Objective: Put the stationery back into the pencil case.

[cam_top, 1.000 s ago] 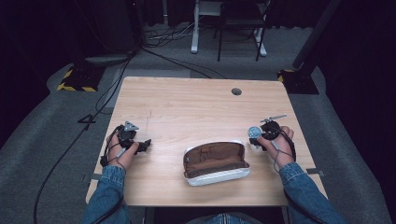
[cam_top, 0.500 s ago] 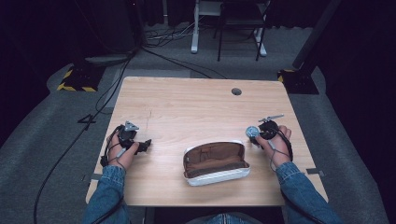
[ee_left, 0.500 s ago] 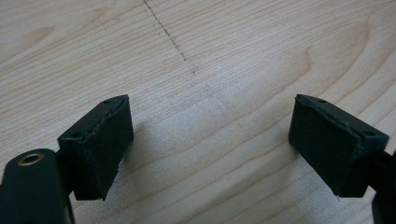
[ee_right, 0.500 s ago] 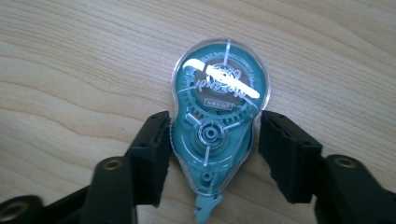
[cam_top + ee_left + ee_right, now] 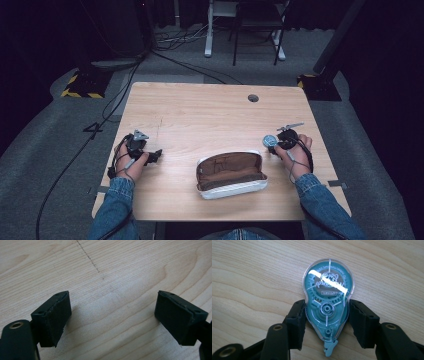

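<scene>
On a pale wooden table point(image 5: 210, 120), seen from above, a person in denim sleeves holds a pair of tongs in each hand, with an open pencil case point(image 5: 231, 174) lying between them near the front edge. At the right, the right tongs point(image 5: 327, 322) pinch a teal correction tape dispenser point(image 5: 327, 310) by its narrow waist, one black pad against each side; the dispenser lies flat on the wood, its nozzle pointing back toward the hand. From above, the dispenser point(image 5: 270, 140) sits just beside the case's right end, a little farther back. The right hand point(image 5: 295, 152) rests low on the table, angled inward toward the case. The left tongs point(image 5: 112, 322) are spread wide over bare wood, holding nothing, and the left hand point(image 5: 132, 160) lies well apart from the case on its other side. The step in hand looks like the grasp of the dispenser; the next move probably calls for lifting it clear and carrying it a short way left, over the case's open mouth, before letting go
</scene>
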{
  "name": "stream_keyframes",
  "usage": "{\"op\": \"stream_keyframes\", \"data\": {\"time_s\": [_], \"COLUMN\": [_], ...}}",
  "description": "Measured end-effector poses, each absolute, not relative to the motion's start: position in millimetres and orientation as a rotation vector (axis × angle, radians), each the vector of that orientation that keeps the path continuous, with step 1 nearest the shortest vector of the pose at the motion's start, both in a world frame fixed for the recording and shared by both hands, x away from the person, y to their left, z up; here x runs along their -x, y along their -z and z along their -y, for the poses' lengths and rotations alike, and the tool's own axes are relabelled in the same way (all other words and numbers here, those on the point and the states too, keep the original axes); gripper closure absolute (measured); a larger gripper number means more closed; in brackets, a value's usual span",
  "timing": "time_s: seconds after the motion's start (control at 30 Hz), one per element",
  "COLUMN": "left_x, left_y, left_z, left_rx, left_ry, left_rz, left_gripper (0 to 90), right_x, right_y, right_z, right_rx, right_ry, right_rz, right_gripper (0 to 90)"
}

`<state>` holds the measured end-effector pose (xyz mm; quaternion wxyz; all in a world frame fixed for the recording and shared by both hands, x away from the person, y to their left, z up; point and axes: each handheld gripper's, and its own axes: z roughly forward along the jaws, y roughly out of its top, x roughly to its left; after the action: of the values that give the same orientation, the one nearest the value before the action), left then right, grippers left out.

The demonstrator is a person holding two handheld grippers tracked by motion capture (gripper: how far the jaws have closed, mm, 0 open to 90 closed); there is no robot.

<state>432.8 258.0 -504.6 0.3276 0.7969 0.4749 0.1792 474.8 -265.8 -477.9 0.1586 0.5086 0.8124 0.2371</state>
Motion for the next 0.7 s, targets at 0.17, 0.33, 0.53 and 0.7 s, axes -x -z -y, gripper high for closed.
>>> {"op": "stream_keyframes", "data": {"time_s": [0.17, 0.33, 0.53, 0.7], "left_x": [-433, -433, -433, -433], "left_y": [505, 505, 505, 505], "left_z": [-258, -258, -258, -258], "left_rx": [-2.087, -2.086, -2.087, -2.087], "left_ry": [-0.469, -0.469, -0.469, -0.469], "left_rz": [-1.243, -1.245, -1.243, -1.244], "left_gripper": [14.1, 14.1, 14.1, 14.1], "right_x": [-473, -471, -466, -462], "right_y": [477, 474, 464, 459], "right_z": [268, 269, 272, 276], "right_rx": [-1.455, -1.446, -1.421, -1.417], "right_ry": [-0.692, -0.704, -0.732, -0.757], "right_rz": [-2.315, -2.316, -2.304, -2.293], "right_gripper": [49.5, 49.5, 49.5, 49.5]}}
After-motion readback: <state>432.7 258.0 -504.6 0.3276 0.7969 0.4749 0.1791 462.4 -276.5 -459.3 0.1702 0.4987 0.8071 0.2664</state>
